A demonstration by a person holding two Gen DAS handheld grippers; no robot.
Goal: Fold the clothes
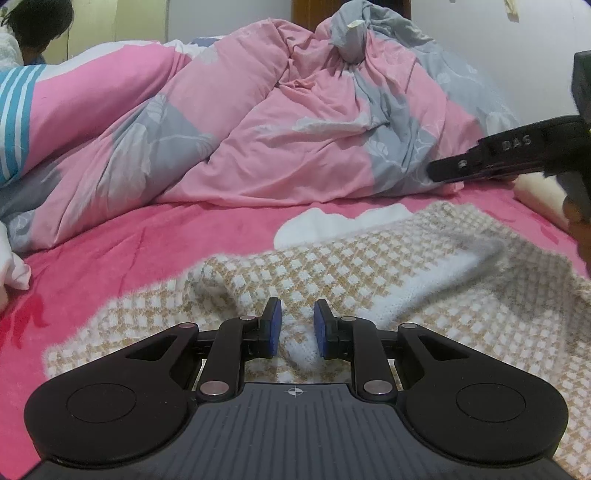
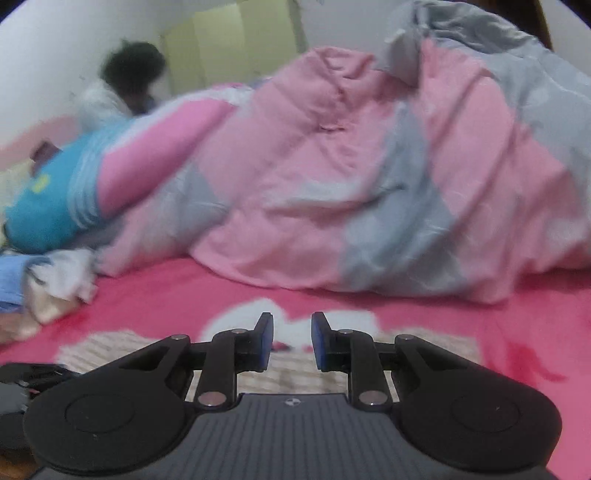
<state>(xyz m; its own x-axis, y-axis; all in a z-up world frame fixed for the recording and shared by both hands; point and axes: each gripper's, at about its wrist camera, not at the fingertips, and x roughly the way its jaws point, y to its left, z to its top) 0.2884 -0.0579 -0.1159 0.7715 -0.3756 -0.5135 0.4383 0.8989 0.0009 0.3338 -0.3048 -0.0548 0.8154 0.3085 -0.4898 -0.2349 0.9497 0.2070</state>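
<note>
A beige-and-white checked knit garment [image 1: 369, 273] lies spread and rumpled on the pink bed sheet [image 1: 147, 243]. My left gripper [image 1: 297, 326] sits low over its near part. A raised fold of the knit fills the narrow gap between its blue pads [image 1: 273, 325], which pinch it. My right gripper [image 1: 436, 171] comes in from the right edge of the left wrist view and hangs above the garment's far right corner. In the right wrist view the right gripper [image 2: 291, 339] stands slightly open with nothing between its pads, and the garment [image 2: 295, 373] lies below it.
A heaped pink-and-grey duvet [image 1: 295, 129] fills the back of the bed. A pink, blue and white striped pillow [image 2: 74, 199] lies at the left, with a pile of loose clothes [image 2: 55, 284] beside it. A person's dark-haired head [image 1: 37, 22] shows at the far left.
</note>
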